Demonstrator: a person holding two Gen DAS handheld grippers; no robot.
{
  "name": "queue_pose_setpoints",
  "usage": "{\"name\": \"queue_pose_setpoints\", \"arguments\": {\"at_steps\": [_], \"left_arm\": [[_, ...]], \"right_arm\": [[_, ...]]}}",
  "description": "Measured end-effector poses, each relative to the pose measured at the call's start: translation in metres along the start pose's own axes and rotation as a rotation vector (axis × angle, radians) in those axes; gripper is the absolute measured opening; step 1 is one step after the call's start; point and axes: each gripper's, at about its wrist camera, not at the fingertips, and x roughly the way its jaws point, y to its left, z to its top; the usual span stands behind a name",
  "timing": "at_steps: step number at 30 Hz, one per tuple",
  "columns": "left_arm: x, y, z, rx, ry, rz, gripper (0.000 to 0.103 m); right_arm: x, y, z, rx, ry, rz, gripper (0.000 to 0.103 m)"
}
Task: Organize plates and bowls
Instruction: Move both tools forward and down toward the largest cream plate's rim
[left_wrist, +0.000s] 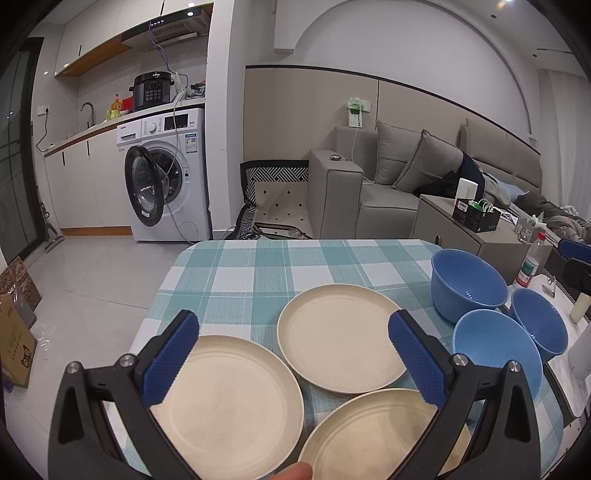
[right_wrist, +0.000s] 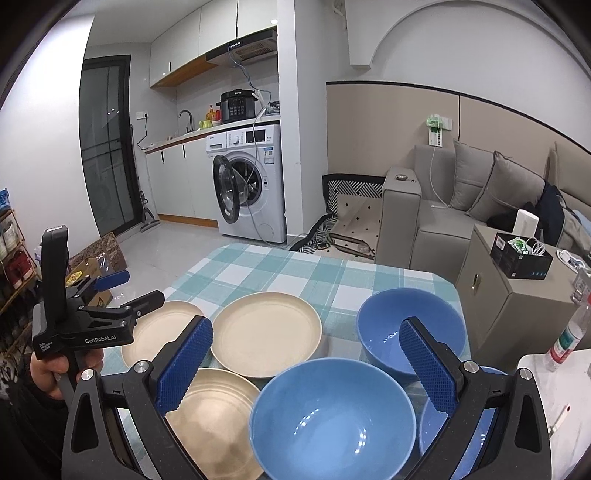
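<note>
The left tongs (left_wrist: 293, 354) are spread wide and hold nothing. They hang over the cream plates, so they look ready to pick one up. Under their left pad (left_wrist: 170, 360) lies the near-left plate (left_wrist: 229, 402). Straight ahead between the pads lies the far plate (left_wrist: 340, 334). Under their right pad lies the near-right plate (left_wrist: 373, 432), and its rim touches or slips just under the far plate's rim; I cannot tell which. All three plates are round, flat, cream and bare, lying face up on the counter (left_wrist: 258, 269) with its blue and white check cloth. They sit side by side, not in a pile, so the stacking is not done yet, I think.

The right tongs (right_wrist: 306, 365) are spread wide too and grip nothing. They hang over the blue bowls, likely to lift one into another. Right below them is the near bowl (right_wrist: 332, 421), deep, shiny and bare inside. Ahead and a bit right is the far bowl (right_wrist: 384, 328). Under the right pad peeks a third bowl (right_wrist: 430, 428), mostly hidden. The bowls stand close together, mouths up, to the right of the plates
</note>
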Motion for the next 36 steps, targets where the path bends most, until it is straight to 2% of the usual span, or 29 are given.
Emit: {"name": "queue_pose_setpoints", "arguments": {"at_steps": [12,25,36], "left_arm": [[0.043,-0.001,0.001,-0.006,0.081,0.011,0.103],[0.08,0.004,0.003,-0.038,0.142,-0.002,0.103],[0.103,0.012,0.003,-0.061,0.191,0.007,0.103]], "right_arm": [[0.054,0.002,0.008,0.007,0.089,0.02,0.103],[0.123,0.003,0.012,0.007,0.215,-0.02,0.103],[0.157,-0.004,0.011,0.042,0.255,-0.002,0.103]]}}
